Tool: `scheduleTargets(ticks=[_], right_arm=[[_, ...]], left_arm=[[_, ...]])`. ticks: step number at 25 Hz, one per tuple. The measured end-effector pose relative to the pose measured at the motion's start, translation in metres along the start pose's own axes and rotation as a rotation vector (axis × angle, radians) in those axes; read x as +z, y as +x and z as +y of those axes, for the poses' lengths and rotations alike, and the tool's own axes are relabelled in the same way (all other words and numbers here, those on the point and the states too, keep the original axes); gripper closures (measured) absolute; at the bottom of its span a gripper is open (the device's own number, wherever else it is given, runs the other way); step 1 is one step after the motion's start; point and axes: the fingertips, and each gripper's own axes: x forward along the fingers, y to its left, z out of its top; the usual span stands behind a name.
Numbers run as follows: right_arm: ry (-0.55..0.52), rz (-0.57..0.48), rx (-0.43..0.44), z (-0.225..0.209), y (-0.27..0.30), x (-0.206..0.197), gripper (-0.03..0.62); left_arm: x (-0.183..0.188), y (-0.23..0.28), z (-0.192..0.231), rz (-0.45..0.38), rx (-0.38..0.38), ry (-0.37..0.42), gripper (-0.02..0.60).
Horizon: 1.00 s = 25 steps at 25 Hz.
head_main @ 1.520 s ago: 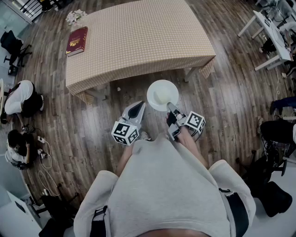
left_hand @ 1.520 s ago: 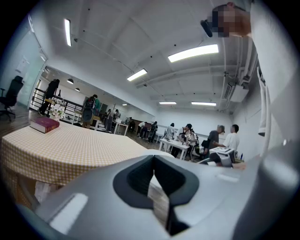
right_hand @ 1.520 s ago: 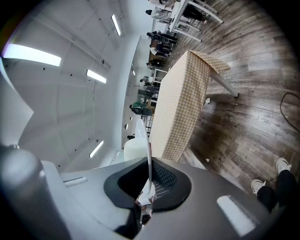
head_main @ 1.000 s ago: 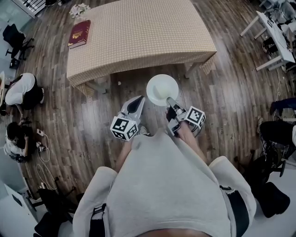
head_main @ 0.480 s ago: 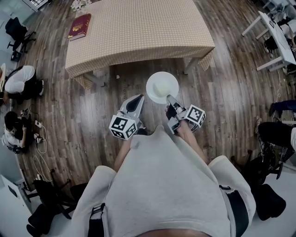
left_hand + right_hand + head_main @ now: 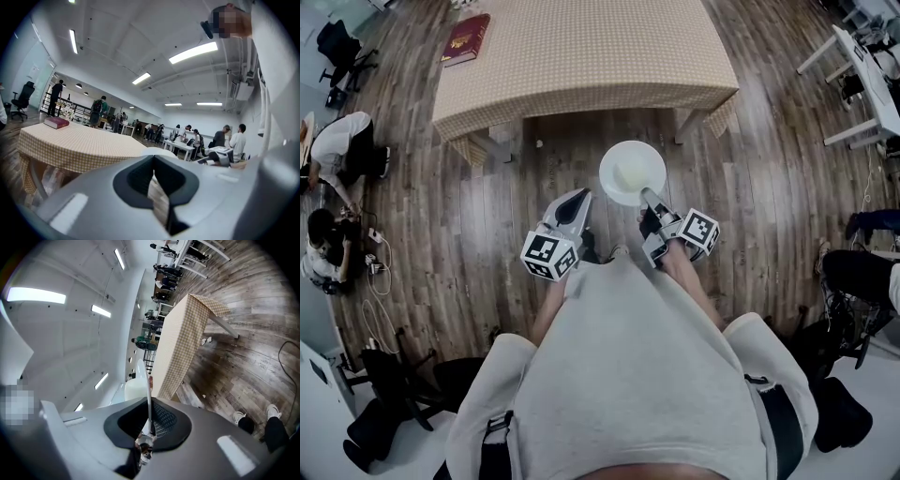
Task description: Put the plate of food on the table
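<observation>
With the right gripper (image 6: 647, 195), pinches the near rim of a white plate (image 6: 631, 172), seen edge-on between the jaws in the right gripper view. Holds the left gripper (image 6: 577, 202) just beside, to the plate's left and not touching it, jaws drawn together on nothing. Stands on a wooden plank floor (image 6: 769, 169). Faces a large table (image 6: 581, 56) under a tan checked cloth, with a red book (image 6: 466, 39) lying at its far left corner. Holds the plate in the air above the floor, just short of the table's near edge, not yet on it. Carries something pale in the plate; cannot tell what.
</observation>
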Motion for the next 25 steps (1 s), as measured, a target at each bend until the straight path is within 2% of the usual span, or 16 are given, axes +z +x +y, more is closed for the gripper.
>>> scheduleTargets(ticks=[6, 9, 11, 15, 18, 21, 25], right_arm=[[-0.007, -0.010, 0.009, -0.001, 0.006, 0.011, 0.583], [0.004, -0.022, 0.090, 0.012, 0.017, 0.015, 0.583], [0.004, -0.029, 0.105, 0.013, 0.022, 0.019, 0.583], [-0.008, -0.036, 0.019, -0.003, 0.027, 0.026, 0.583], [-0.001, -0.044, 0.037, 0.003, 0.042, 0.037, 0.582], [-0.003, -0.052, -0.008, -0.003, 0.055, 0.051, 0.583], [0.006, -0.063, 0.035, 0.005, 0.085, 0.070, 0.583]], left_arm=[[0.001, 0.008, 0.005, -0.008, 0.002, -0.001, 0.574], [0.002, 0.014, 0.011, -0.010, -0.003, -0.002, 0.574], [0.003, 0.020, 0.015, -0.013, -0.011, -0.001, 0.574], [0.003, 0.034, 0.024, -0.012, -0.031, -0.004, 0.574], [0.006, 0.049, 0.037, -0.007, -0.042, -0.010, 0.574], [0.011, 0.067, 0.052, -0.006, -0.050, -0.016, 0.574], [0.018, 0.088, 0.074, -0.003, -0.052, -0.025, 0.574]])
